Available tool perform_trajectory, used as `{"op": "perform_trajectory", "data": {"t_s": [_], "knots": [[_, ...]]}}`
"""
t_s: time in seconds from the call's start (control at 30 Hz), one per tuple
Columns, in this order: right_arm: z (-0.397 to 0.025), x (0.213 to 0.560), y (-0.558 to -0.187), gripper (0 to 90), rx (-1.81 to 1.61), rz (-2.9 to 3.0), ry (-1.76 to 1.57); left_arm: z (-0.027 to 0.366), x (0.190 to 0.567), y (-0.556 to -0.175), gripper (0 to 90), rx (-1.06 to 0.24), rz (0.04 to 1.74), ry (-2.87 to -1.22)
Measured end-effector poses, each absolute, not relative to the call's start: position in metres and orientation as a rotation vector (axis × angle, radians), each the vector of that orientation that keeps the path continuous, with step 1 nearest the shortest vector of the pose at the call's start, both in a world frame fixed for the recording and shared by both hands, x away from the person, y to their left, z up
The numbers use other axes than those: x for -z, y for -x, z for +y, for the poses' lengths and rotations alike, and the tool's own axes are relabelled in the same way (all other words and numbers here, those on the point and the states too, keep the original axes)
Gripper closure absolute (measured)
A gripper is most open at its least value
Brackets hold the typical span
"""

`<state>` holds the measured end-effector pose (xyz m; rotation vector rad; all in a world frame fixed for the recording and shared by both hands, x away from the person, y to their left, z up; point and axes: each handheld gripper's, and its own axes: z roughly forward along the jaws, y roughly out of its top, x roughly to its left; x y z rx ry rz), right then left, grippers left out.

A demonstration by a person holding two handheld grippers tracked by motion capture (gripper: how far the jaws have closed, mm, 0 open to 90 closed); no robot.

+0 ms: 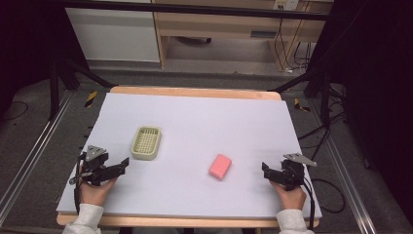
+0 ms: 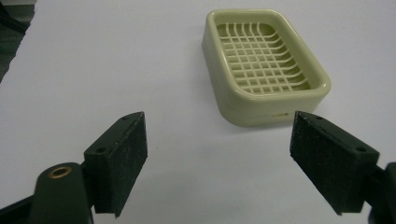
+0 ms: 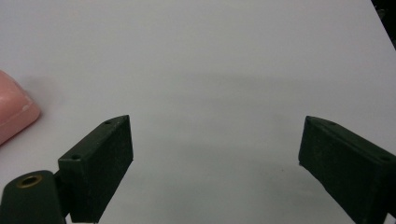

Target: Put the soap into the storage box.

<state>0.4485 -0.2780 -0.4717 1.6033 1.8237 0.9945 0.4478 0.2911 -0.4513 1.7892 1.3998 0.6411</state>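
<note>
pink soap bar [image 1: 220, 166] lying flat on the white table [image 1: 204, 122], right of centre, well apart from the empty cream soap dish [image 1: 146, 143]. left gripper [image 1: 122, 165] and right gripper [image 1: 266, 169] rest near the front corners, jaws spread wide, holding nothing. the soap looks light, stiff and likely slippery; best pinched across its short sides.

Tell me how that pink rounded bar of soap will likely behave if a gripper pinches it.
The pink rounded bar of soap looks solid, so probably stiff. Its smooth, rounded edges may slip between flat pads. Lying flat on the white table, it should slide rather than roll or tip.
</note>
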Motion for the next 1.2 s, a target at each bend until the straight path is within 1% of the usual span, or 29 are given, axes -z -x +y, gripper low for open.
{"op": "perform_trajectory", "data": {"t_s": [0.4,1.2], "knots": [[-0.275,0.472,-0.446,9.8,-0.969,1.860,-1.571,0.276,0.442,-0.442,17.5,-0.627,1.354,-1.771],[-0.271,0.470,-0.445,9.8,-0.932,1.856,-1.548,0.245,0.433,-0.443,17.2,-0.606,1.269,-1.832]]}}
